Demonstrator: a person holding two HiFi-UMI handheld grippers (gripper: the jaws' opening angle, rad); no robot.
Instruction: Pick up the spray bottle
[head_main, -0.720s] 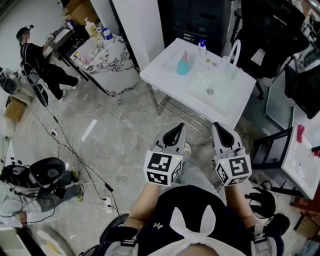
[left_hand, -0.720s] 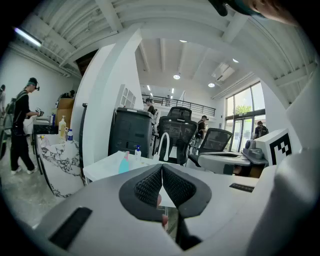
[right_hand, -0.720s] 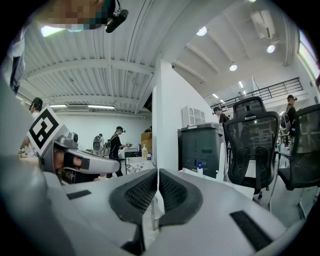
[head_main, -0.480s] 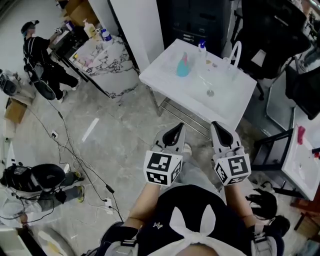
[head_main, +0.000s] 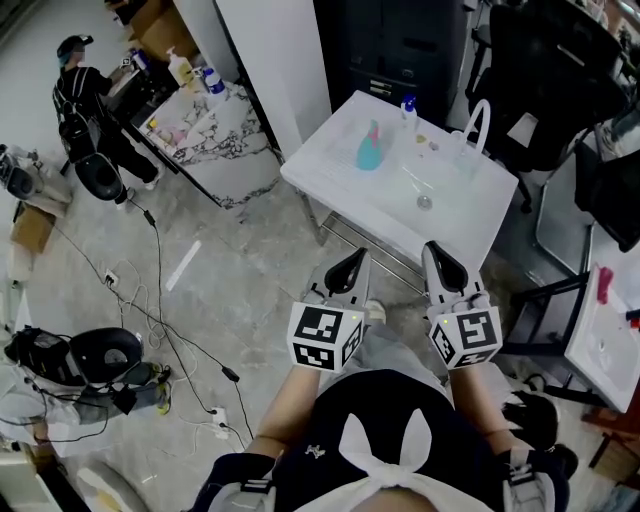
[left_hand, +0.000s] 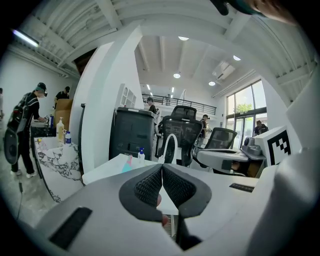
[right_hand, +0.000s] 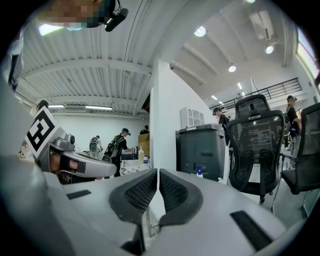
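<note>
Spray bottle (head_main: 407, 106), probably the small blue-headed one, far side of the white counter (head_main: 330, 162), well ahead of you: likely light, slick plastic; grip the body below the head; your left tongs (head_main: 352, 262) and right tongs (head_main: 440, 255) both closed, empty.

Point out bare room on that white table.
Bare: the white table's left corner, nearside of the teal spray bottle, and its near right corner. Crowded: the far edge, around the small blue-capped bottle and white arch.

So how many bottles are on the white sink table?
2: teal bottle left of the basin; blue-topped white bottle at the far edge. None seem hidden.
</note>
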